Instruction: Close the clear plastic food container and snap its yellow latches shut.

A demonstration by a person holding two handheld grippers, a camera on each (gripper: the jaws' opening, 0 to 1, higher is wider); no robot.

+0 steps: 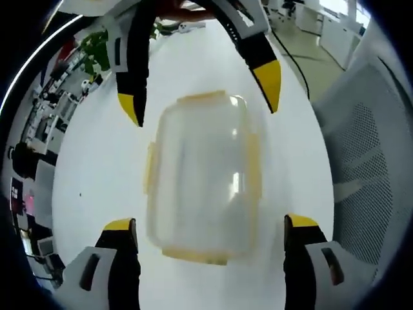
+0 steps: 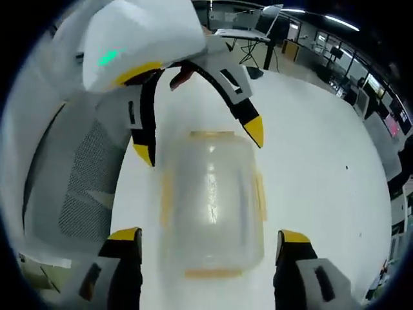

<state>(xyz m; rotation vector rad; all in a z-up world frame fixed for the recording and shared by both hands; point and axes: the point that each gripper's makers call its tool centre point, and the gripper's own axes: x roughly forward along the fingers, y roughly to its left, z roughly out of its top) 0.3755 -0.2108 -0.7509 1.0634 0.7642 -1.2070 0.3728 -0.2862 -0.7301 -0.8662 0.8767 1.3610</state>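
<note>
On the white table (image 1: pixel 97 168), the clear plastic food container (image 1: pixel 203 177) lies between my left gripper (image 1: pixel 211 234) and right gripper (image 2: pixel 213 244), both spread wide, holding nothing. Lid appears seated; yellow latches (image 1: pixel 150 169) apparently still unsnapped.

Open-plan office/lab: white table (image 1: pixel 193 77), mesh chair (image 1: pixel 361 161), desks w/ monitors (image 2: pixel 381 110), ceiling strip lights (image 2: pixel 342 22).

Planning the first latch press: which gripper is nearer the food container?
Neither clearly. The left gripper and right gripper both hang open over the container, jaws straddling it from opposite ends; it is blurred, so contact is unclear.
</note>
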